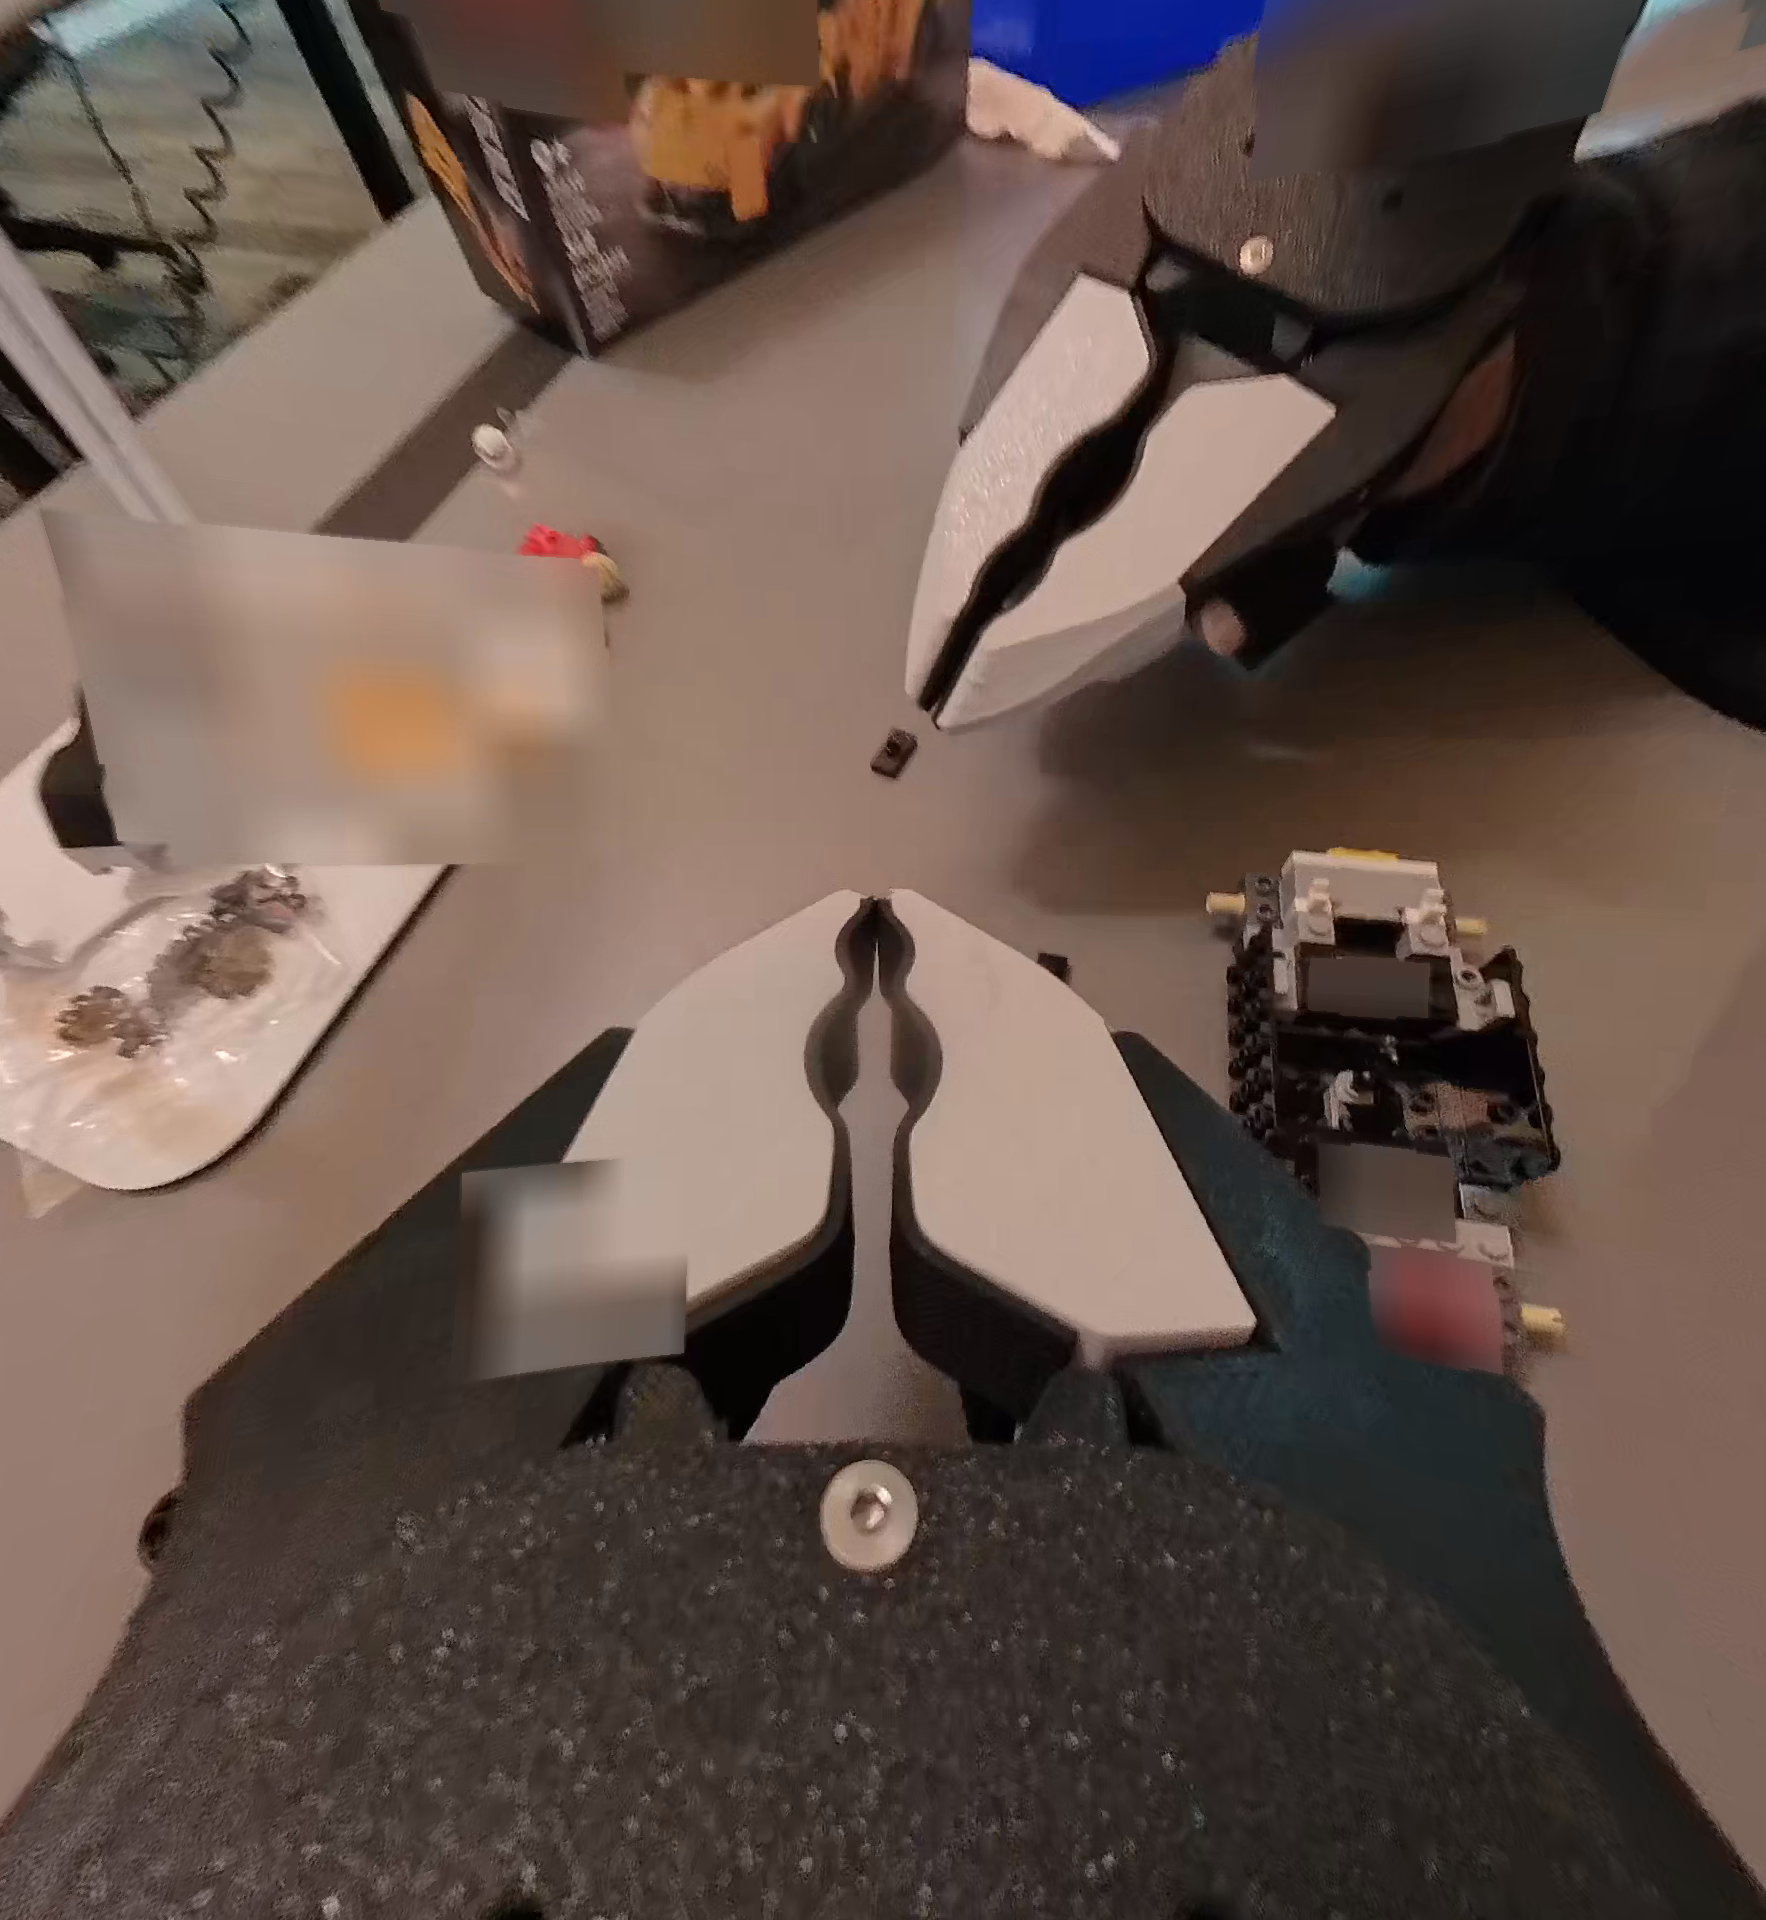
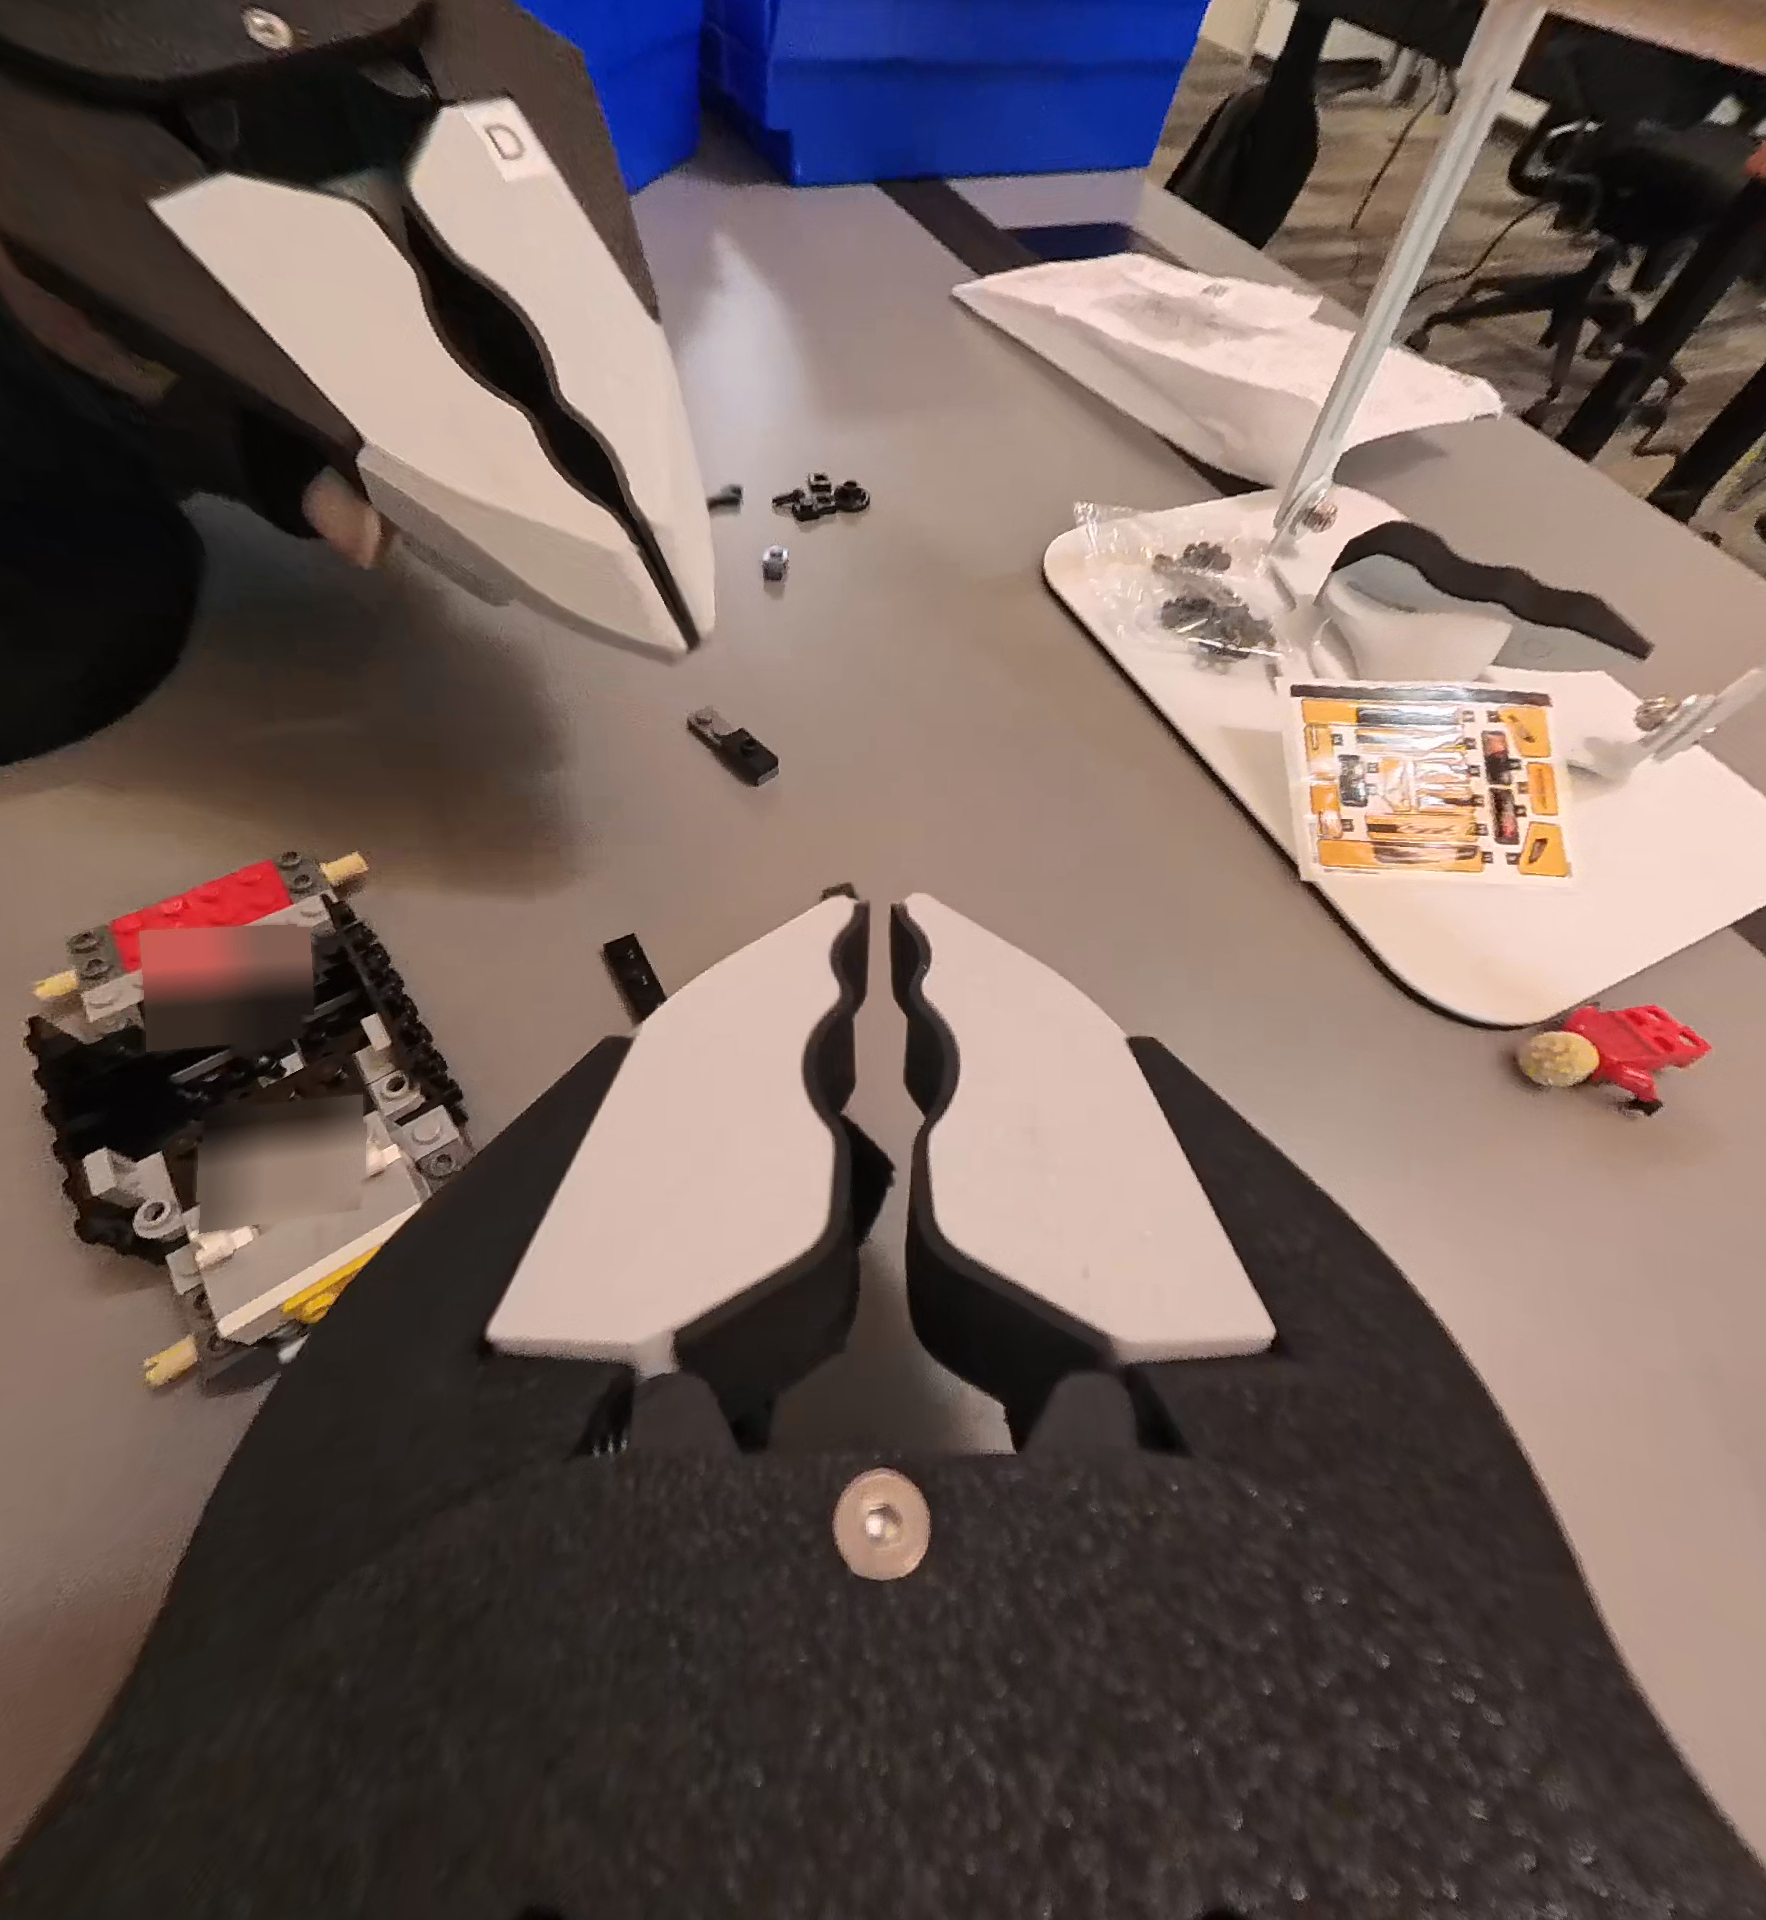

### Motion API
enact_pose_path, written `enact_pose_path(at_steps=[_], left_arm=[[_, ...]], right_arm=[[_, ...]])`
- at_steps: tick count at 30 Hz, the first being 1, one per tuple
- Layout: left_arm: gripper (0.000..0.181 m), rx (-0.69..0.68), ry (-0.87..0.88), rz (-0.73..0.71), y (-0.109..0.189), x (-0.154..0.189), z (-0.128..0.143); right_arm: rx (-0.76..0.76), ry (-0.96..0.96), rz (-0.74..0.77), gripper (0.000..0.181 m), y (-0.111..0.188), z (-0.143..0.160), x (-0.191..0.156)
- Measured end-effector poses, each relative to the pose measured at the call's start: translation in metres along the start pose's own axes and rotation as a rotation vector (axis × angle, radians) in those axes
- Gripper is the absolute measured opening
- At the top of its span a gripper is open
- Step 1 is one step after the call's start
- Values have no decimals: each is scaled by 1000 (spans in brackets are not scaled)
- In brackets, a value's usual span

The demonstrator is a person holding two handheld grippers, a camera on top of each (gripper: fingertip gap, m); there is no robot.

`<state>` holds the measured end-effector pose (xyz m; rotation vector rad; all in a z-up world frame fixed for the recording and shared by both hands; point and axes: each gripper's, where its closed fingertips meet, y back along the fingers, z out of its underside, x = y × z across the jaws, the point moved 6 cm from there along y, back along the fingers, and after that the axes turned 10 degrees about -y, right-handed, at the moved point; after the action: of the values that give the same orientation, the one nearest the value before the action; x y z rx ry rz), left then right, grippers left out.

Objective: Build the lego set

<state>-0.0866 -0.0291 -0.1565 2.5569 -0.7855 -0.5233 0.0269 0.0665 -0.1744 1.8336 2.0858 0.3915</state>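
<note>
A partly built black, grey and red Lego model (image 1: 1378, 1070) lies on the grey table (image 1: 754, 520), right of my left gripper (image 1: 879, 906), which is shut and empty. The model also shows in the right wrist view (image 2: 235, 1091), left of my right gripper (image 2: 879, 906), whose tips stand a narrow gap apart with nothing between them. A small black piece (image 1: 894, 750) lies just in front of the right gripper (image 1: 936, 715). A black plate (image 2: 733, 743) lies between the two grippers, below the left gripper (image 2: 692, 634). Another black plate (image 2: 635, 971) lies beside my right gripper's fingers.
A white board (image 2: 1585, 935) at the right carries a sticker sheet (image 2: 1435, 790), a bag of parts (image 2: 1206, 603) and a metal stand (image 2: 1378, 312). A red minifigure (image 2: 1627, 1044) lies near it. Small loose black pieces (image 2: 822, 497), the set's box (image 1: 650, 208) and blue bins (image 2: 910, 94) stand farther back. There is about 7 cm between the tips of the two grippers. The black plate (image 2: 635, 971) is about 7 cm from my right fingertips.
</note>
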Motion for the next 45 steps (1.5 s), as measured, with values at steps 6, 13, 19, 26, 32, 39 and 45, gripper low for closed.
enact_pose_path(at_steps=[6,13,19,26,32,39,45], left_arm=[[0,91,36,-106,14,-4,-10],[0,84,90,-209,27,-8,0],[0,59,102,-208,28,-7,8],[0,33,110,-167,22,-4,15],[0,36,120,-161,21,-5,15],[0,24,125,-146,19,-4,17],[0,15,131,-133,17,-4,20]], right_arm=[[47,36,83,0,-1,-10,9],[-79,169,118,0,-2,-26,24],[-218,157,52,10,4,-11,35],[-322,69,-31,14,0,16,42],[-385,64,-70,15,-8,21,42],[-508,78,-117,18,-13,24,45],[-533,54,-165,10,-17,23,47]])
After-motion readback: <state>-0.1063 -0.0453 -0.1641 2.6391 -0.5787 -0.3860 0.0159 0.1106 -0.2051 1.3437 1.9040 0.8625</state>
